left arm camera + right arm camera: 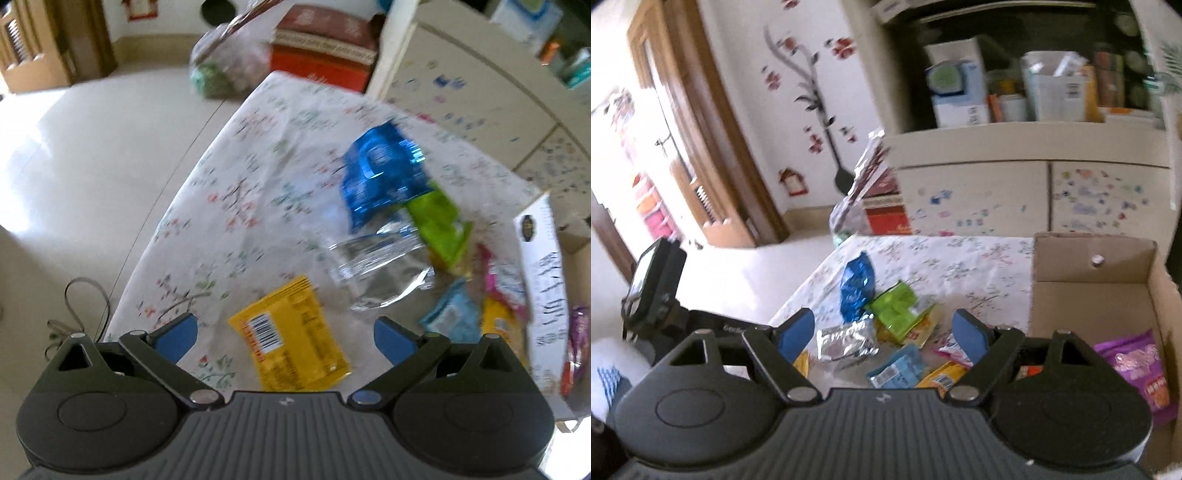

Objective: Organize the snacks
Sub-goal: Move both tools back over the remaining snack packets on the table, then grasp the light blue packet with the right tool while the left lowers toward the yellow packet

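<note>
Snack packets lie on a floral tablecloth [240, 177]. In the left wrist view my left gripper [284, 338] is open and empty above a yellow packet [291, 343], with a silver packet [376, 269], a blue packet [384, 173] and a green packet [443, 229] beyond. In the right wrist view my right gripper [884, 338] is open and empty over the pile: silver packet [846, 341], blue packet [857, 286], green packet [895, 310], light-blue packet [897, 369]. A cardboard box [1089, 295] at right holds a purple packet [1137, 369].
The box's printed side [546, 295] stands at the table's right edge. A red box [325, 48] and a plastic bag [221, 62] sit on the floor beyond the table. A cabinet [1034, 192] stands behind the table. The left gripper's body [653, 291] shows at left.
</note>
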A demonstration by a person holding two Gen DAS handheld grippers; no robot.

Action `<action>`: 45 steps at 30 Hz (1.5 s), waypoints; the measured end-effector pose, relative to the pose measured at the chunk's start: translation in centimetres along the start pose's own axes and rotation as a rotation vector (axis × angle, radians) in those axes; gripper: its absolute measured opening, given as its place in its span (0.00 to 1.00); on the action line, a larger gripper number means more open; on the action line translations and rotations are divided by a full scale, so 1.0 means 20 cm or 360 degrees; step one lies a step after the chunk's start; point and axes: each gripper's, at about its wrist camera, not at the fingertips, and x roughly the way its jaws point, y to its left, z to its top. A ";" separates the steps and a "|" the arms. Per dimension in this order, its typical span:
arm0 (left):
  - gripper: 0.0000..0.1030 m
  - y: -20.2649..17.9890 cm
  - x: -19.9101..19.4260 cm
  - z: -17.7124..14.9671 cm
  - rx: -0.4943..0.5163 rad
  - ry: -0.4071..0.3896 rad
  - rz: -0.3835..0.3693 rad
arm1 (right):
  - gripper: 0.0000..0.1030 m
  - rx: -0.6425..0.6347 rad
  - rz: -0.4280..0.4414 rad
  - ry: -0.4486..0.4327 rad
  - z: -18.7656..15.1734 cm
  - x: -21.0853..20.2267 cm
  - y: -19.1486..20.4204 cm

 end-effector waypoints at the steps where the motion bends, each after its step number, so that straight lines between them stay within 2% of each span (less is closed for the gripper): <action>1: 1.00 0.01 0.02 0.00 -0.0024 0.0021 0.0013 | 0.80 -0.0033 0.0022 0.0010 -0.02 0.02 0.01; 6: 1.00 0.05 0.11 -0.01 -0.0092 0.0097 0.0048 | 0.80 -0.0162 0.0028 0.0109 -0.08 0.17 0.04; 13: 1.00 0.03 0.18 -0.02 -0.0117 0.0139 0.0043 | 0.80 -0.0204 0.0032 0.0263 -0.15 0.38 0.03; 19: 1.00 0.04 0.25 0.00 -0.0173 0.0171 0.0065 | 0.80 -0.0234 0.0023 0.0322 -0.18 0.52 0.02; 23: 1.00 0.00 0.27 -0.01 -0.0112 0.0140 0.0153 | 0.80 -0.0252 -0.0004 0.0354 -0.20 0.59 0.02; 31: 1.00 -0.01 0.27 -0.02 -0.0131 0.0121 0.0187 | 0.80 -0.0274 -0.0058 0.0426 -0.23 0.71 -0.02; 34: 1.00 -0.01 0.29 -0.02 -0.0137 0.0169 0.0181 | 0.80 -0.0261 -0.0055 0.0473 -0.25 0.74 -0.04; 38: 1.00 -0.01 0.28 -0.04 -0.0117 0.0217 0.0173 | 0.81 -0.0355 -0.0084 0.0539 -0.25 0.75 0.00; 45: 1.00 -0.01 0.27 -0.07 -0.0147 0.0200 0.0186 | 0.82 -0.0312 0.0023 0.0598 -0.25 0.73 0.04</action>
